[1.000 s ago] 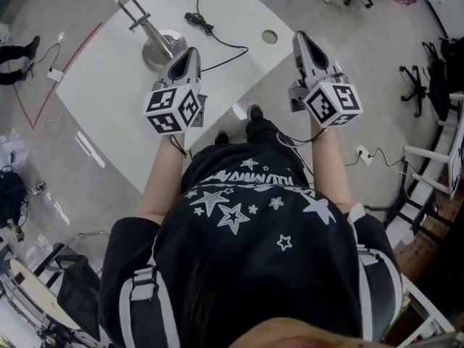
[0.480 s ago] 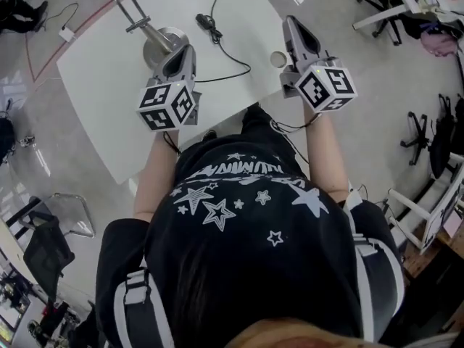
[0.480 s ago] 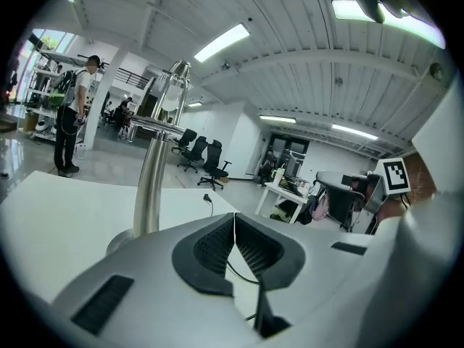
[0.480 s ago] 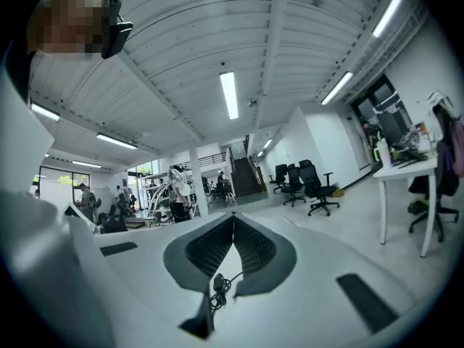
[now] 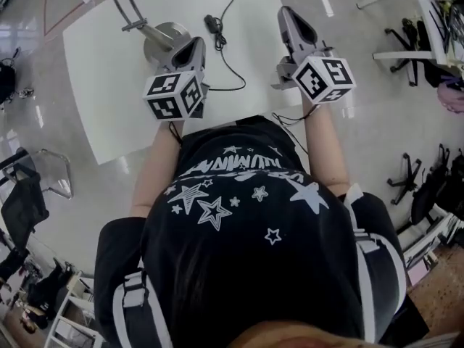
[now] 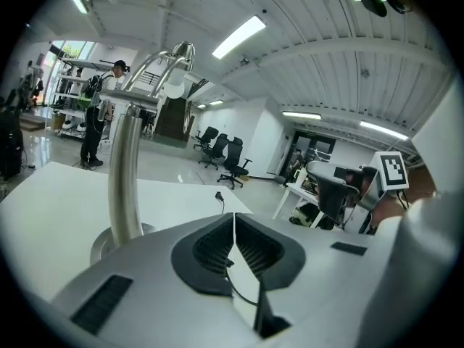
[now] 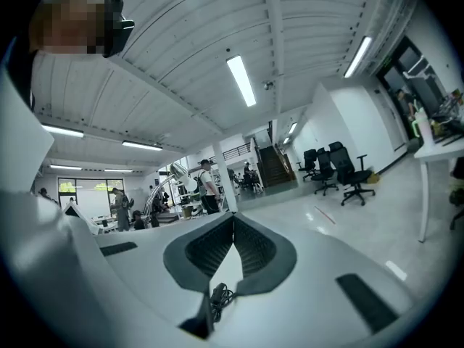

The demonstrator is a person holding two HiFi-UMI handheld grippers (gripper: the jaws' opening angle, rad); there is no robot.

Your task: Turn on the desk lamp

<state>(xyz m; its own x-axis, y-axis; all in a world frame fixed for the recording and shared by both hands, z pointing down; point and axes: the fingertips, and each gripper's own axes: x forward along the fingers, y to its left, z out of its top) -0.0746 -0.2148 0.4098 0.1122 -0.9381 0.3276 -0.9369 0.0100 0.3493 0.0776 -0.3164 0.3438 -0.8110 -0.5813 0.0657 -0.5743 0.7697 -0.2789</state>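
A silver desk lamp stands on the white table (image 5: 109, 85). Its round base (image 5: 165, 36) is at the far middle, and its post (image 6: 125, 172) rises to the lamp head (image 6: 174, 85). A black cord with an inline switch (image 5: 212, 25) runs across the table between the grippers. My left gripper (image 5: 197, 45) hovers just right of the base, with its jaws shut and empty (image 6: 233, 216). My right gripper (image 5: 285, 11) hangs over the table's right edge, its jaws also shut with nothing in them (image 7: 233, 217). The switch (image 7: 216, 296) shows below them.
The near table edge runs just in front of the person's body. A metal-framed chair (image 5: 43, 180) stands on the floor at the left and black office chairs (image 5: 424, 183) at the right. People stand far back in the room (image 6: 94, 122).
The head view has swung round, so the table now lies more squarely ahead. Both grippers have moved across with it. The left one sits closer to the lamp base, and both stay shut.
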